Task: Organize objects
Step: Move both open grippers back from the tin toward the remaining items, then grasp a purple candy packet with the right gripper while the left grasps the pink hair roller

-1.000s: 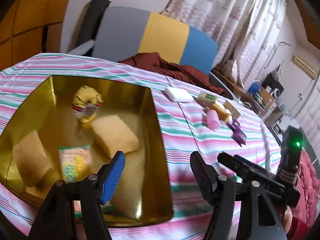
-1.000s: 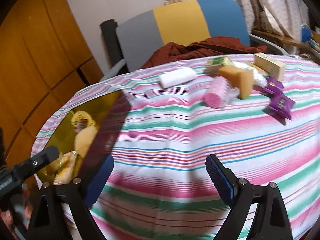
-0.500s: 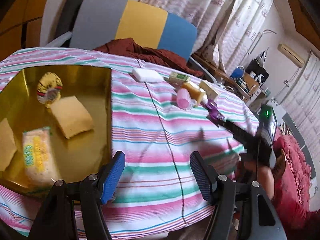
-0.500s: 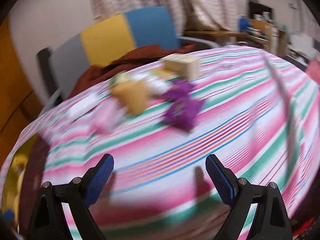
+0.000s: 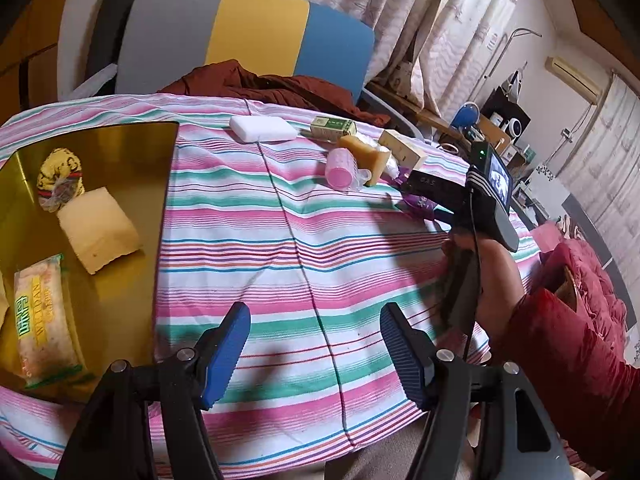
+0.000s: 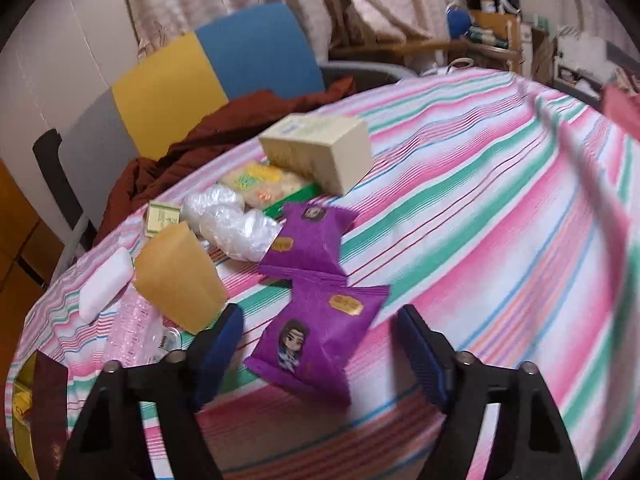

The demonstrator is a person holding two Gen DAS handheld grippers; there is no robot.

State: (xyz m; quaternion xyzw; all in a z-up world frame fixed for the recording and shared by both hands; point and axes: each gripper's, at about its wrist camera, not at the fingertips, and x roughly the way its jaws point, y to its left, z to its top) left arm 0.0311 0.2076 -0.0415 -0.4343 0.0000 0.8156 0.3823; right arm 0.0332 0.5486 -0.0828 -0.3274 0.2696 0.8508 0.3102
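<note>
1. Your right gripper (image 6: 320, 348) hangs over the striped tablecloth (image 6: 500, 208), and the near purple packet (image 6: 320, 340) lies between its blue fingertips (image 6: 218, 344). The jaws have just been closing, but the pads stand apart from the wrapper on both sides, so nothing is gripped.
2. A second purple packet (image 6: 310, 244) lies just beyond the near one, and their edges overlap.
3. Left of the near purple packet sits an orange-yellow sponge block (image 6: 180, 280), close to your left fingertip. A white bar (image 6: 106, 284) lies further left of it, and a clear, pink-tinted plastic item (image 6: 136, 332) below it.
4. Beyond the purple packets you have crumpled clear plastic (image 6: 232, 224), a small green-printed box (image 6: 162, 218), a yellow-green snack pack (image 6: 264, 184) and a cream box (image 6: 320, 148).
5. Your left gripper (image 5: 314, 356) is over bare cloth, well short of the purple packets. Its jaws stand wide with nothing between them.
6. From the left wrist view, your right hand (image 5: 492, 280) in a red sleeve (image 5: 576, 364) holds the other gripper's handle, near the purple packets.
7. The gold tray (image 5: 132, 148) lies far to the left of the purple packets. It holds a pale sponge block (image 5: 100, 234), a yellow bundle (image 5: 60, 180) and a wrapped snack bar (image 5: 42, 316).
8. A chair with grey, yellow and blue panels (image 5: 256, 40) stands behind the table, with a brown garment (image 5: 260, 86) heaped on it.
</note>
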